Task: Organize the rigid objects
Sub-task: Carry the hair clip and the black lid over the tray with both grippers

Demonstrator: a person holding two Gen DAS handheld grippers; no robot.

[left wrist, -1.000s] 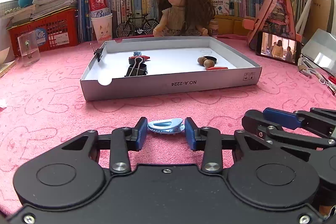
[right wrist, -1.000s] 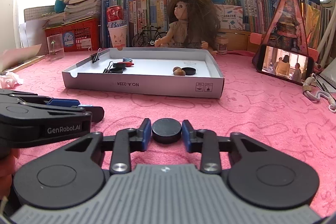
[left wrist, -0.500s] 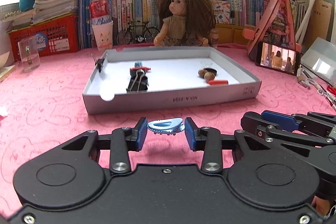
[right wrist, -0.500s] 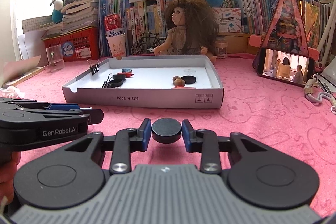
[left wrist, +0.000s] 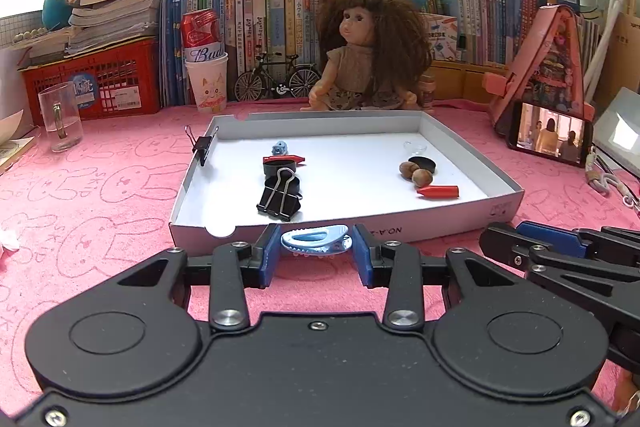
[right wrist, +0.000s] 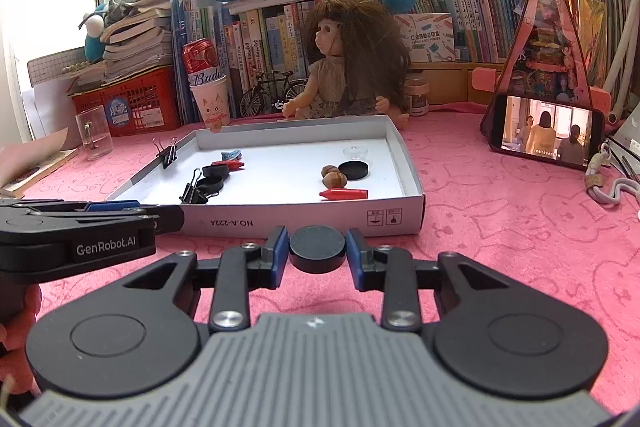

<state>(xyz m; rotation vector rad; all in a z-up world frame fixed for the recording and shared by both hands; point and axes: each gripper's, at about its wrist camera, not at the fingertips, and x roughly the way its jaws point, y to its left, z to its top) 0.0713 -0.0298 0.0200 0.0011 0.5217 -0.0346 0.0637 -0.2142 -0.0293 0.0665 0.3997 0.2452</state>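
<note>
Hair clip (left wrist: 316,241), pale blue, sits clamped between my left gripper (left wrist: 316,254) pads, just short of the box lid's (left wrist: 500,205) near wall at twelve o'clock. My right gripper (right wrist: 317,254) grasps a black disc (right wrist: 317,249). Farther out, inside the lid: a black binder clip (left wrist: 280,197) at eleven o'clock, nuts (left wrist: 418,174) and a red crayon (left wrist: 438,191) at one. Beyond sits a doll (left wrist: 372,55).

Left gripper (left wrist: 316,246) fingers clamp blue hair clip (left wrist: 316,242) — white tray (left wrist: 400,227) just beyond.
</note>
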